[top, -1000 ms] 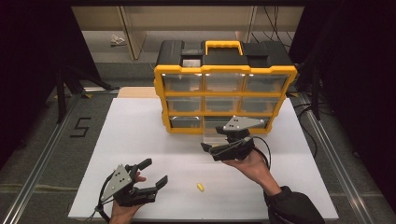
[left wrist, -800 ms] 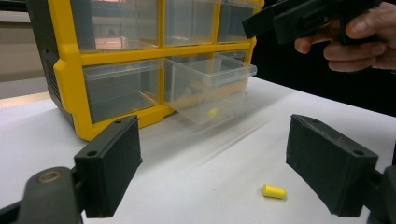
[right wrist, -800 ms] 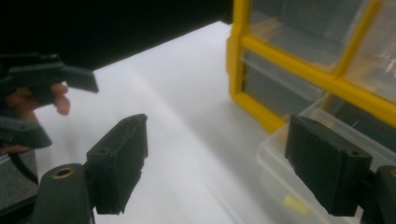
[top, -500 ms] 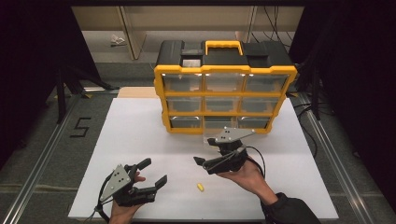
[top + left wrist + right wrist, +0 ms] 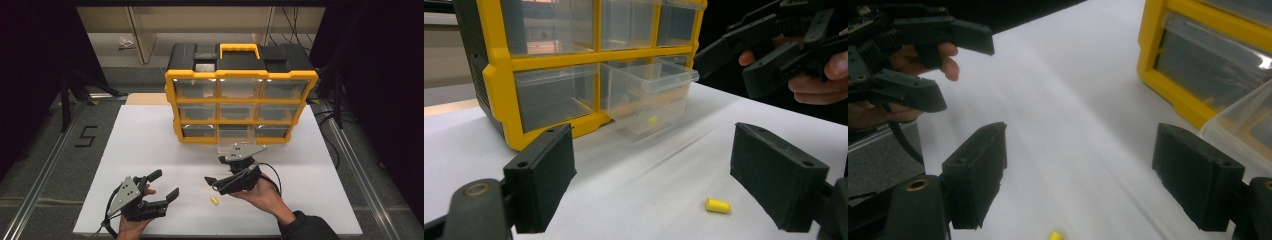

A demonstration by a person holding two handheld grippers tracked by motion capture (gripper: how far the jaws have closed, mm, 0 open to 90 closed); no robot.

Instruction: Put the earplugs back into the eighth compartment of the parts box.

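While open, right claw (image 5: pixel 216 181) nears, seemingly, earplug (image 5: pixel 214 201).

One fixed overhead camera, plus one camera low on each tool.

The high view looks forward and down from the person's side, taking in the whole white tabletop (image 5: pixel 150 150), the yellow drawer cabinet (image 5: pixel 241 107) at the far side and both hands at the bottom edge. The left gripper view sits close above the surface behind the left tool (image 5: pixel 651 180), facing the cabinet's front and the pulled-out clear drawer (image 5: pixel 649 95), with the right tool (image 5: pixel 774 45) at upper right. The right gripper view, equally low, looks between its own jaws across the tabletop toward the left tool at upper left. All three share the small yellow piece (image 5: pixel 717 205) and the cabinet.
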